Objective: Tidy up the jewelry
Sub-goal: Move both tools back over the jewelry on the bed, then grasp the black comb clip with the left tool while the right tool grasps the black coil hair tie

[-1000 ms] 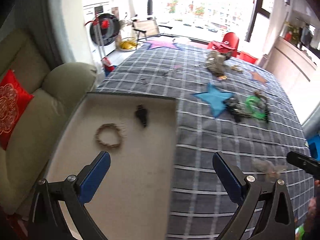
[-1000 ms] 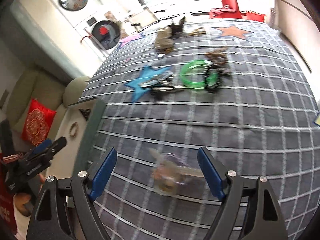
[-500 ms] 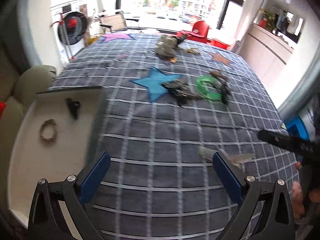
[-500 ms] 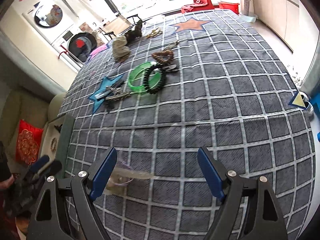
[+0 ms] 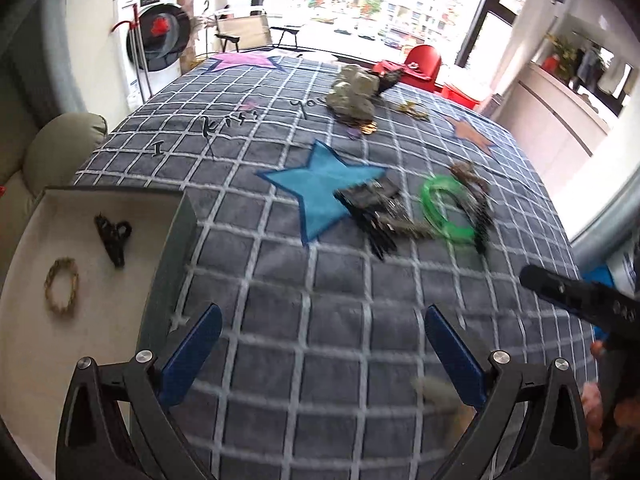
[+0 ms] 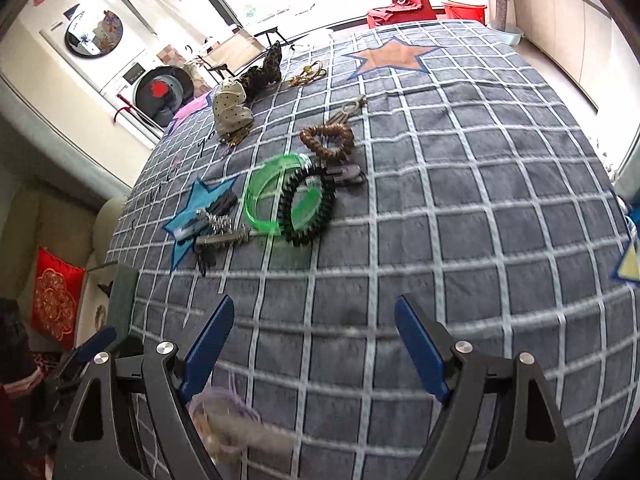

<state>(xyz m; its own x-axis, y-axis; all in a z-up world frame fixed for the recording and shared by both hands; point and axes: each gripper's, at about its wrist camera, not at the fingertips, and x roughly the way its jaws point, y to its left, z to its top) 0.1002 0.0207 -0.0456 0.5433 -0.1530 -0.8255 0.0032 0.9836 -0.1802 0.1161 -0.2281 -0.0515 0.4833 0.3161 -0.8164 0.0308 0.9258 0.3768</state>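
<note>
A white tray (image 5: 24, 320) at the bed's left edge holds a braided tan ring (image 5: 62, 291) and a black clip (image 5: 113, 234). On the grey checked bedspread lie a green bangle (image 6: 276, 196), a black beaded bracelet (image 6: 308, 210), a brown scrunchie (image 6: 328, 142) and a bundle of dark hair clips (image 5: 374, 210). A pale translucent piece (image 6: 228, 426) lies blurred near the bed's front edge, below my right gripper's left finger. My left gripper (image 5: 320, 356) is open and empty above the bedspread. My right gripper (image 6: 312, 344) is open and empty.
A spotted cloth pouch (image 6: 230, 106) and gold chain (image 6: 308, 72) lie farther back. A sofa with a red cushion (image 6: 54, 300) stands left of the bed. A washing machine (image 5: 158, 40) and a red chair (image 5: 424, 62) stand beyond it.
Both grippers have swung over the bedspread. The left view turned right off the tray; the pale piece has slid from between the right fingers to the lower left.
</note>
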